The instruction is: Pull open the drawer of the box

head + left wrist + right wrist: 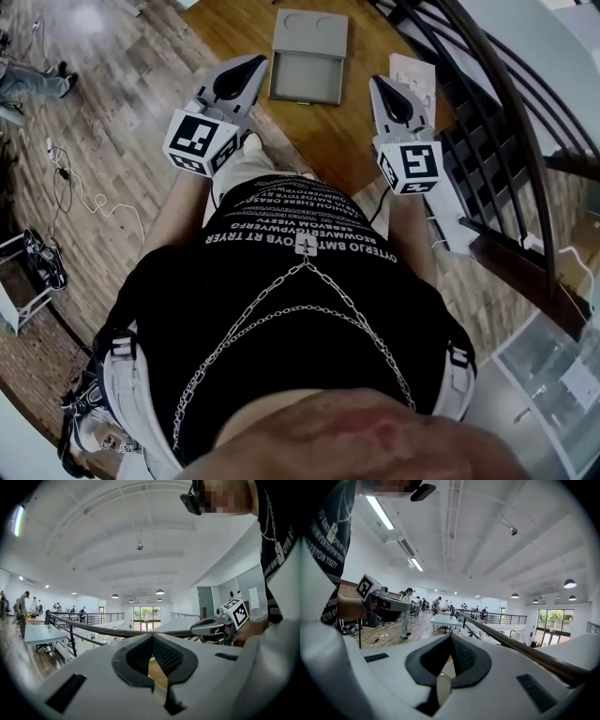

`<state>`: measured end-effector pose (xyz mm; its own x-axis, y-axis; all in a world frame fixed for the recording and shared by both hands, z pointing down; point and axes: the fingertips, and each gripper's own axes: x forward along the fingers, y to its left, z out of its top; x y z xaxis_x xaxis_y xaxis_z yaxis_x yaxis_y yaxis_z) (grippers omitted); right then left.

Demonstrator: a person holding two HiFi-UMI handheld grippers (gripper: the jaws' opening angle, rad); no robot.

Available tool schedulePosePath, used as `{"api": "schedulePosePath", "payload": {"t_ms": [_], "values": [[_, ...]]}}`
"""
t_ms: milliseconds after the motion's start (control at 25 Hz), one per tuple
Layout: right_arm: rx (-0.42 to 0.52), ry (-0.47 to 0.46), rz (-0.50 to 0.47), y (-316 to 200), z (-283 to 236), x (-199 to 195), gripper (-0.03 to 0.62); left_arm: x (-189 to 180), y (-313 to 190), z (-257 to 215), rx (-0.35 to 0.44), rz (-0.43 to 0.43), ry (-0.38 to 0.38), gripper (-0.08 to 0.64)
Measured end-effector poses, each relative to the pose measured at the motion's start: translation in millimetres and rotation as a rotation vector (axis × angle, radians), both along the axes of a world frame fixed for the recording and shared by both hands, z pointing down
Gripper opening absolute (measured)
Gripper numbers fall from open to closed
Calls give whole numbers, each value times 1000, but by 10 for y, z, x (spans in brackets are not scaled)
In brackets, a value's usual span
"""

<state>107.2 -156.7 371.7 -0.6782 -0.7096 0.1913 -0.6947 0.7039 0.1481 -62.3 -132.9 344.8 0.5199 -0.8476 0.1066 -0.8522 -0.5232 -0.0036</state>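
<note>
2 grippers up by the chest, well apart from the box (309, 33) on the round wood desk (234, 28). Jaws of left gripper (251, 66) pressed together, nothing in them; right gripper (377, 86) same. The drawer (304, 82) looks out already, on the near side. If it needs more: go low, open jaws, grab the front lip, pull straight back, slow. Wood floor (122, 112), dark railing (487, 131) on the right, high white ceiling (140, 527), ppl (407, 611) far off
</note>
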Motion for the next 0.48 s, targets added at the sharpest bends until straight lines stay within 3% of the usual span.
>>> {"api": "schedulePosePath", "payload": {"t_ms": [480], "values": [[-54, 33, -26, -214, 247, -203, -5, -118, -291, 197, -45, 12, 13, 6]]}}
